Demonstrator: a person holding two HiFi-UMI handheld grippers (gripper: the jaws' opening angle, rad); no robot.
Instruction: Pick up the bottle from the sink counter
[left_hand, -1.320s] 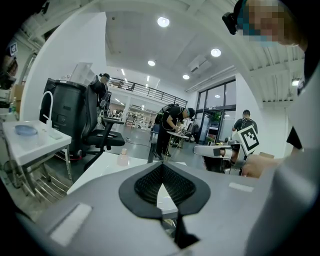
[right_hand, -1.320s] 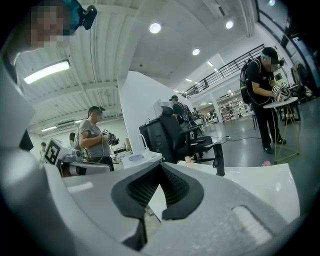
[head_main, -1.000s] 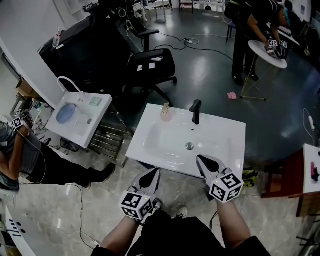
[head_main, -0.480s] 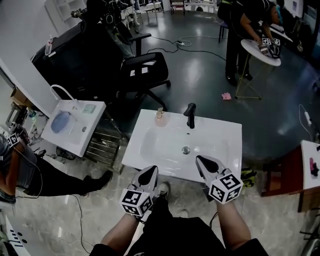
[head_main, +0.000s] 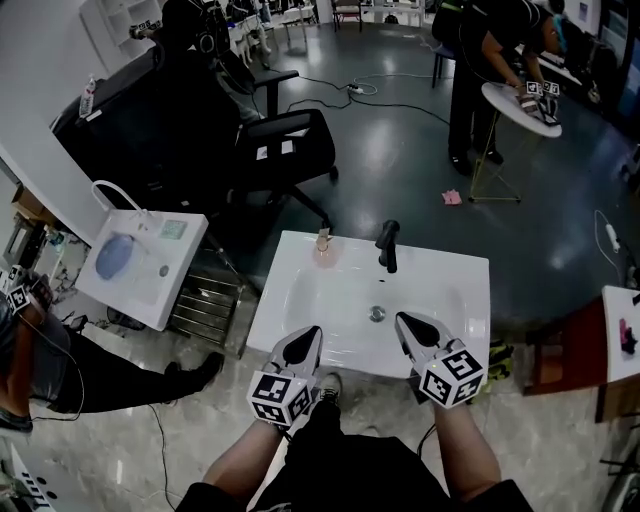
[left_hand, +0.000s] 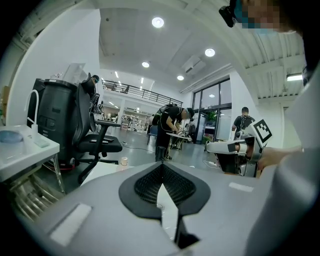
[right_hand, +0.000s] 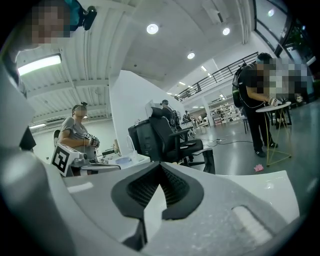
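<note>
White sink counter (head_main: 468, 290), bottle (head_main: 324, 248) beside black tap (head_main: 388, 246), dark floor (head_main: 400, 140), left tongs (head_main: 308, 336) and right tongs (head_main: 405, 323) clenched empty

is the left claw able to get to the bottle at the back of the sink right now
Probably yes: the basin between the left claw and the bottle is bare, and the faucet stands off to the bottle's right. The claw is shut, so it must open first.

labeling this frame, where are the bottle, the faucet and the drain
bottle (head_main: 325, 252), head view, its body
faucet (head_main: 389, 250), head view, its upright stem
drain (head_main: 377, 313), head view, its centre
</note>
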